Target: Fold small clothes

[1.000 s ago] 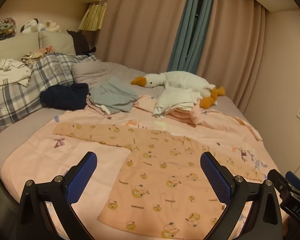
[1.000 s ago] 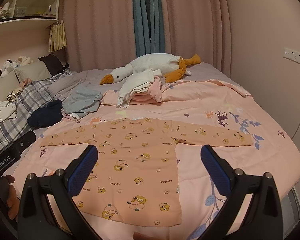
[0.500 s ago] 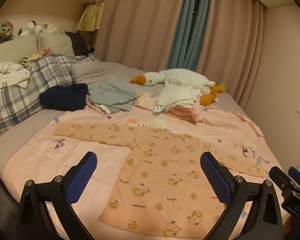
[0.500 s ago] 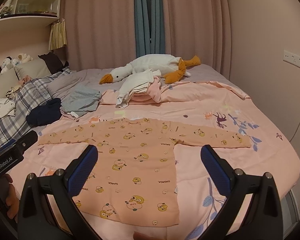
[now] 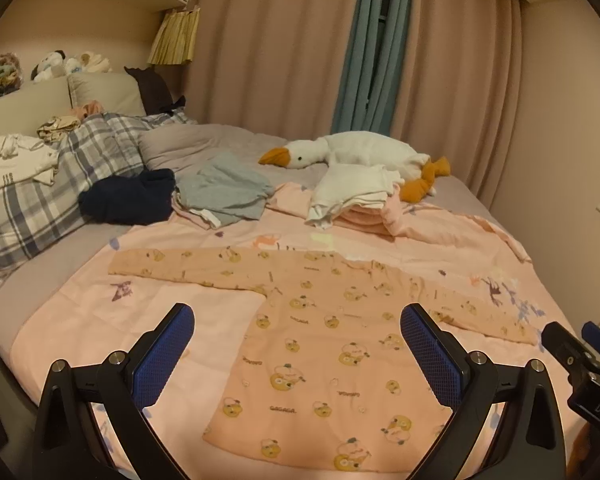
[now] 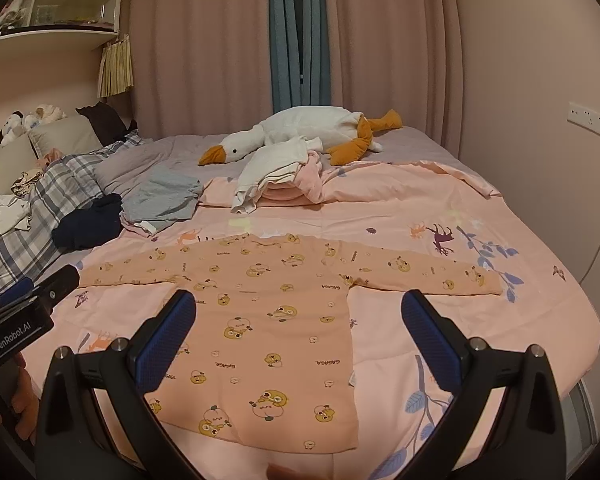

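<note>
A small peach long-sleeved shirt [image 5: 320, 332] with a yellow duck print lies flat on the pink blanket, both sleeves spread out sideways; the right wrist view shows the shirt [image 6: 268, 312] too. My left gripper [image 5: 298, 354] hovers open above the shirt's lower body, nothing between its blue pads. My right gripper [image 6: 299, 342] is also open, held above the shirt's hem area. The other gripper's body shows at each view's edge: the right one [image 5: 580, 364] and the left one [image 6: 24, 312], with a hand below it.
Behind the shirt sit a folded white and pink clothes stack [image 5: 352, 196], a plush goose [image 5: 352, 152], a grey garment [image 5: 224, 192] and a dark navy one [image 5: 128, 196]. A plaid cover [image 5: 52, 184] and pillows lie left. The bed edge [image 6: 580, 344] drops off at right.
Both grippers have drawn back and risen slightly, so the shirt looks a little smaller and farther off. The shirt itself has not moved.
</note>
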